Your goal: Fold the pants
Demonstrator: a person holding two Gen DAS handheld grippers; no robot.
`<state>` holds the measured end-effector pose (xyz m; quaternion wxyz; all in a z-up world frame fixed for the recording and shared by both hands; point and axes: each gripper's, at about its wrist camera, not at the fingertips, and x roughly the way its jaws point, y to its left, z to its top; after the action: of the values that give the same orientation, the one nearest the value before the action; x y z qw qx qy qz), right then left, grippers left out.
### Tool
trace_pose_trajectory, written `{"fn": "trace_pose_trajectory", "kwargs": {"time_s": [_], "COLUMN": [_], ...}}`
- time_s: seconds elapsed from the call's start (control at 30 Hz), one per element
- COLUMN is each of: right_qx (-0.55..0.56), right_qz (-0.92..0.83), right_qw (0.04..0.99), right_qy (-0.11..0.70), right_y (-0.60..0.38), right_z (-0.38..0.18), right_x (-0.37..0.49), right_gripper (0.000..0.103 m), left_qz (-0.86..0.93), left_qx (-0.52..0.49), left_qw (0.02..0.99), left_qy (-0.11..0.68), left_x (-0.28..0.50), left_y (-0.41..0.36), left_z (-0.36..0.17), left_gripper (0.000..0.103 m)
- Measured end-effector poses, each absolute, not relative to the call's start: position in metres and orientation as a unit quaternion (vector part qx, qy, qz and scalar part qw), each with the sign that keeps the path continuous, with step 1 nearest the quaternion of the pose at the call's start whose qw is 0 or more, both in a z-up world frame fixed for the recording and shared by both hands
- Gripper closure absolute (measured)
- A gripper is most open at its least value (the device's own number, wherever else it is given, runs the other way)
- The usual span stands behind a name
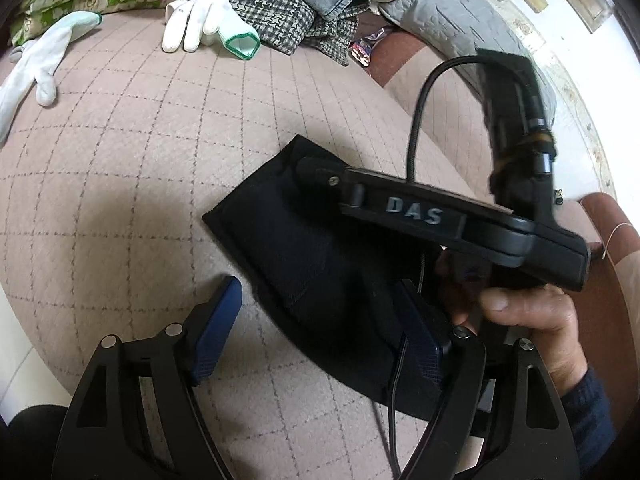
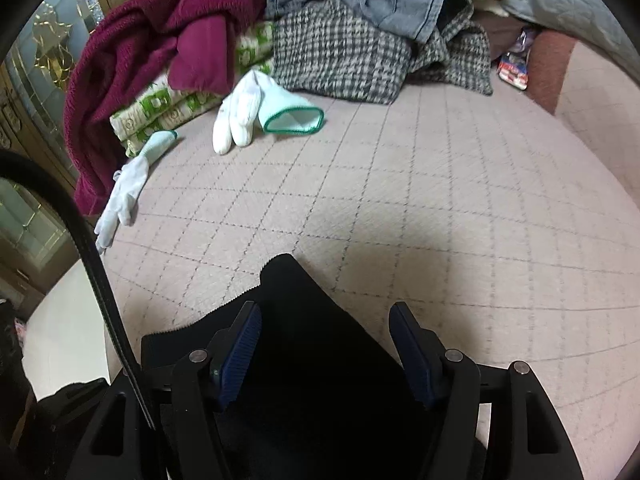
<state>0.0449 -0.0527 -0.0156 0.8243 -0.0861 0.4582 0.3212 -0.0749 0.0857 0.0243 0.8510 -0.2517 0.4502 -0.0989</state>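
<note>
Black folded pants (image 1: 320, 264) lie flat on the pink quilted bed cover (image 1: 160, 140). My left gripper (image 1: 318, 286) hangs just above their near end, jaws wide open; one blue pad (image 1: 218, 328) is over the bare cover, the other pad (image 1: 420, 340) over the cloth. My right gripper (image 1: 316, 168), held by a hand (image 1: 524, 312), reaches in from the right over the pants' far part. In the right wrist view the right gripper (image 2: 324, 308) is open, and the pants (image 2: 304, 292) lie under and between its pads without being pinched.
Two white gloves with green cuffs (image 2: 240, 120) (image 2: 128, 188) lie farther back. Behind them are piled a maroon garment (image 2: 160, 32), houndstooth cloth (image 2: 340, 56), grey denim (image 2: 400, 4) and green-patterned bedding (image 2: 160, 108). A black cable (image 1: 416, 120) loops off the right gripper.
</note>
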Motion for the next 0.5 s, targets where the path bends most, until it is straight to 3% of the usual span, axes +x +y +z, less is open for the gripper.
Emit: {"fn": "trace_pose_trajectory", "kwargs": {"time_s": [0.23,0.3,0.4,0.47,0.5], "right_qx": [-0.068,-0.074,-0.085,-0.092,-0.092], "right_qz": [0.317,0.317,0.321,0.321,0.32], "right_qw": [0.827,0.828,0.836,0.841,0.845], "right_qy": [0.459,0.456,0.438,0.425,0.419], "right_y": [-0.05,-0.05,-0.049,-0.05,-0.052], "right_z": [-0.02,-0.02,-0.013,-0.008,-0.004], "right_x": [0.045,0.043,0.035,0.028,0.025], "right_gripper": [0.041,0.059,0.076,0.08,0.082], "left_qz": [-0.096,-0.097,-0.097,-0.086,-0.082], "left_qx": [-0.244,-0.242,-0.242,-0.233,-0.229], "left_qw": [0.855,0.855,0.856,0.862,0.863], "left_qy": [0.447,0.448,0.447,0.443,0.443], "left_x": [-0.073,-0.071,-0.07,-0.071,-0.071], "left_y": [0.085,0.085,0.085,0.086,0.086], "left_z": [0.024,0.024,0.024,0.026,0.026], "left_gripper": [0.024,0.024,0.026,0.045,0.064]}}
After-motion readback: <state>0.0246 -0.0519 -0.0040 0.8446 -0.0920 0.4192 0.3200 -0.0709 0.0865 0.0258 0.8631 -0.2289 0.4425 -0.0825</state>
